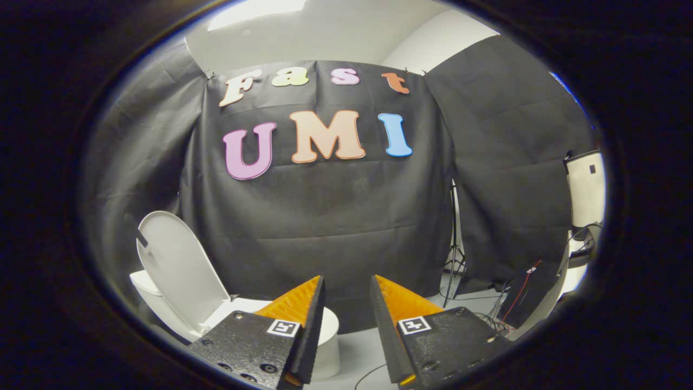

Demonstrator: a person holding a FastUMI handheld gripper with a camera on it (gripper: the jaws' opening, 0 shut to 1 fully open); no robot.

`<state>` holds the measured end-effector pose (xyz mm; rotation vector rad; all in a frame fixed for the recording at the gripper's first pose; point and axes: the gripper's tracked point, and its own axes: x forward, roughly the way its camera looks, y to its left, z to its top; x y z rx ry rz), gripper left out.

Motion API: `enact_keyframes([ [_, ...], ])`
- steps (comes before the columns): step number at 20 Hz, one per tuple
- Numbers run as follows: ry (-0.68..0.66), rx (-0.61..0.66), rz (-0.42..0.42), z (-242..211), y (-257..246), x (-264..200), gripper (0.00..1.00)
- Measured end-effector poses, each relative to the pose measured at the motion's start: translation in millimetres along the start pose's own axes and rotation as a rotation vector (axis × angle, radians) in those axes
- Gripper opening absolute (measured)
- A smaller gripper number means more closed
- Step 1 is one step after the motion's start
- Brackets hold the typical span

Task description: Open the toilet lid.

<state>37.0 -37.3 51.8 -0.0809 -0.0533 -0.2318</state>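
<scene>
Holding the gripper (pixel 347 287) up and away from the fixture, you have its jaws released, the two fingers (pixel 295 309) parted with a bare gap between them and nothing pressed by either one.

The toilet (pixel 238 325) sits on the floor (pixel 363 346), beyond and to the left of the fingers, its bowl partly hidden behind the left finger. You can see the toilet lid (pixel 178 268) already raised: it stands steeply, tilted back toward the black cloth wall (pixel 335 216), with its rounded top edge highest and its hinge end low at the back of the bowl. A small dark piece (pixel 142 239) shows at the lid's left edge; you cannot tell what it is. The rim of the bowl (pixel 330 325) shows pale just past the left finger, well clear of the gap between the fingers.

Straight ahead of the fingers hangs the cloth wall, reaching down to the floor. To the right of it a thin stand (pixel 453 254) rises from the floor beside the cloth's edge. Further right, cables (pixel 495 319) lie loose on the floor, with a red wire (pixel 522 287) running up a dark panel. A pale boxy object (pixel 584 187) stands at the far right, too distorted to identify. A dark cable (pixel 371 376) curves over the floor between the finger bases.
</scene>
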Motion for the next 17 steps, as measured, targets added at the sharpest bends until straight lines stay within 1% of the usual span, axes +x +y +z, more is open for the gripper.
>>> enact_keyframes([
  [17, 0.01, 0.019, -0.002, -4.8, -1.8, 0.4, 0.52],
])
